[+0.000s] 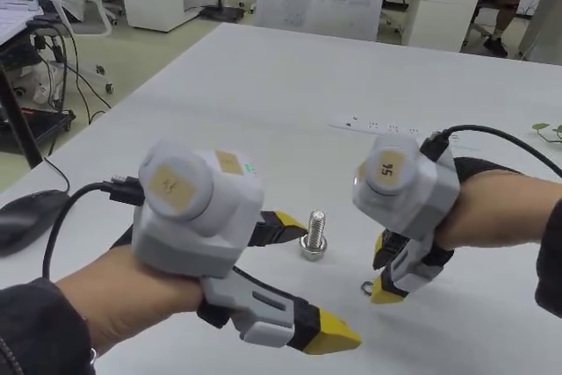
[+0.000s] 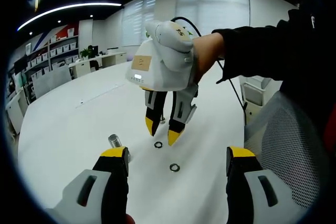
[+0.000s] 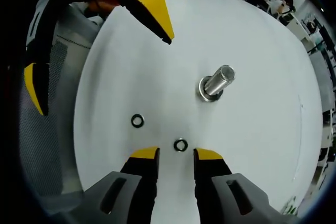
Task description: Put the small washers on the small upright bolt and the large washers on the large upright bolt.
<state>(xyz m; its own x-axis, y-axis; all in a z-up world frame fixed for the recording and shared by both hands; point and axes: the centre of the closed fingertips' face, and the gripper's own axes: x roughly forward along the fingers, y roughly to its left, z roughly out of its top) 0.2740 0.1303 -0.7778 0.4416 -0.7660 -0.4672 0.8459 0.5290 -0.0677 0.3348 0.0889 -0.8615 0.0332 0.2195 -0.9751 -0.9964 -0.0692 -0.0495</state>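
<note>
Right gripper view: first washer lies at my released right gripper, second washer beside it, upright bolt beyond, mid-tabletop. Head view gives me one washer. Left gripper released wide.

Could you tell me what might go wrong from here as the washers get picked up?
The nearer washer lies flat on the table just ahead of the right hand-held gripper; its open jaws could skid over it or flick it away. The left hand-held gripper has one jaw close beside the upright bolt and might tip it.
</note>
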